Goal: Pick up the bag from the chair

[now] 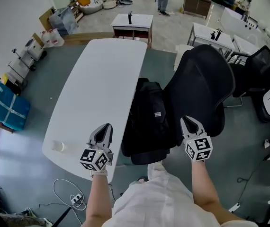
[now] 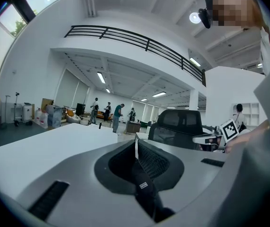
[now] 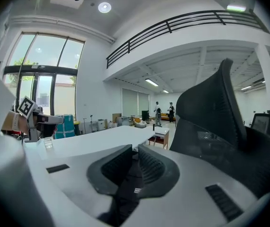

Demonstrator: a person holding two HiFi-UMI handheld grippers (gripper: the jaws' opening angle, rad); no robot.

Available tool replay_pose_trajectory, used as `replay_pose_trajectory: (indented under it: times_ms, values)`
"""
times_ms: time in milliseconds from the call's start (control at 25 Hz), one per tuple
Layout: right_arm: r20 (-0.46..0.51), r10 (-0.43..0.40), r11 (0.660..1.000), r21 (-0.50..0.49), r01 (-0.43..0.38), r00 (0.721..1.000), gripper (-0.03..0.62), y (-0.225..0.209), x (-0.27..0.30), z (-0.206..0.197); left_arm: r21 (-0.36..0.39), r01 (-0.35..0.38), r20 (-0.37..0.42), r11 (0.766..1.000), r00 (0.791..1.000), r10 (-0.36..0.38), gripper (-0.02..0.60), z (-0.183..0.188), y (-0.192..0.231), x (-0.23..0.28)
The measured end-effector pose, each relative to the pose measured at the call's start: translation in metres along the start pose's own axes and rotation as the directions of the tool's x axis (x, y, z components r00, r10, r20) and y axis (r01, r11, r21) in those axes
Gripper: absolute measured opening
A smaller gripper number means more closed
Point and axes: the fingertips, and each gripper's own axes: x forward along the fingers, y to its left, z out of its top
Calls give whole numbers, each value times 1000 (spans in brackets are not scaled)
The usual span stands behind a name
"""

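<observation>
**Bag:** the black bag sits on the seat of the black mesh chair. It rests against the backrest, just beside the long right edge of the white table. A small white label shows on the face turned toward you.

**Left gripper**: you hold it over the near end of the table, close to the edge that faces the bag, pointing away from you.
- The jaws are closed with nothing between them.
- In the left gripper view the two pads meet at the tip, and the bag's dark fabric and label show below and beyond them.

**Right gripper**: in the head view you hold it in front of the near edge of the chair's backrest, just right of the bag.
- The jaws are closed and empty — the right gripper view shows only a thin slit between the pads.
- In that view the bag lies dark beneath the jaws, and the chair back rises at the right.

Neither gripper has the bag in its jaws; it lies between the two of them in the head view.

**Surroundings:**
- A small clear cup stands on the near left corner of the table, left of the left gripper.
- Blue bins sit on the floor by the left wall.
- A white cable lies coiled on the floor near your left arm.
- Two small white tables stand beyond the far end of the big one.
</observation>
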Motion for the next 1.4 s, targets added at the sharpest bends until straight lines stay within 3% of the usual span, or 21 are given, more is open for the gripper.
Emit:
replay_pose_trajectory:
  times_ms: [120,200,760,1120,1400]
  values:
    - [-17,38,999,0,-38,999,29,-8,27,0,-7,-18,-9,1000,1000,18,29,0,6,22]
    - [-24,62,998,-11,-62,998,83,-11,44,0,-10,-26,-15,1000,1000,26,29,1,9,36]
    - [-96,185,982,-16,-187,978,114,-29,139,-17,-10,-64,-72,998,995,63,29,-13,19,109]
    - [-174,207,978,4,-209,963,133,-36,185,-43,-16,25,-164,1000,986,-27,31,-40,13,163]
    - [-222,238,970,-1,-244,946,152,-35,216,-61,21,128,-222,992,968,-120,32,-55,6,217]
